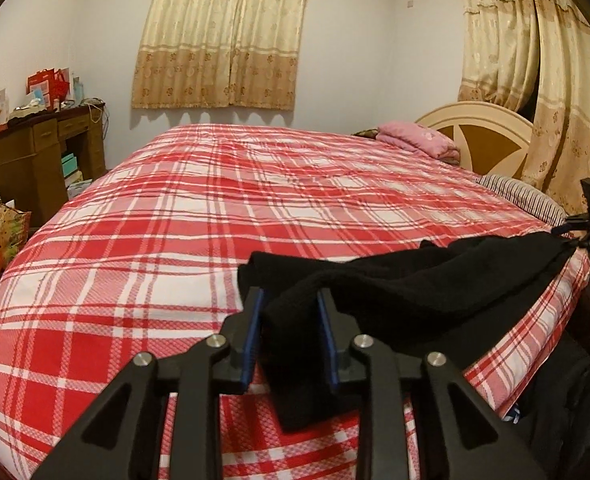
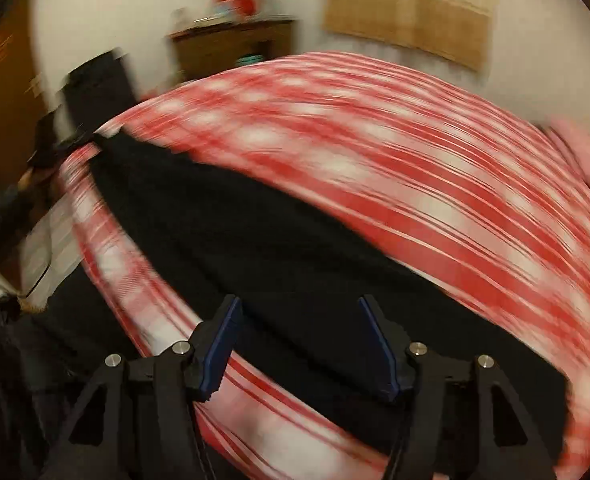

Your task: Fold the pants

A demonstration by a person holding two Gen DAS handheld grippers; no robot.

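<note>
Black pants [image 1: 415, 280] lie stretched along the near edge of the red plaid bed [image 1: 175, 220]. One end of them sits between the blue pads of my left gripper [image 1: 291, 300]. A sliver of bedding shows beside the left pad, so the jaws stand slightly apart and are not pressing. The right wrist view is blurred. There my right gripper [image 2: 299, 300] hovers wide open over the pants [image 2: 255, 240] with nothing between its pads. The left gripper's blurred body [image 2: 91, 92] shows at the pants' far end.
A cluttered wooden desk [image 1: 43, 148] stands against the far left wall, with bags [image 1: 3, 232] on the floor beside it. A pink blanket [image 1: 415, 140], a striped pillow [image 1: 523, 196] and the headboard [image 1: 483, 136] are at the far right. Curtains hang behind.
</note>
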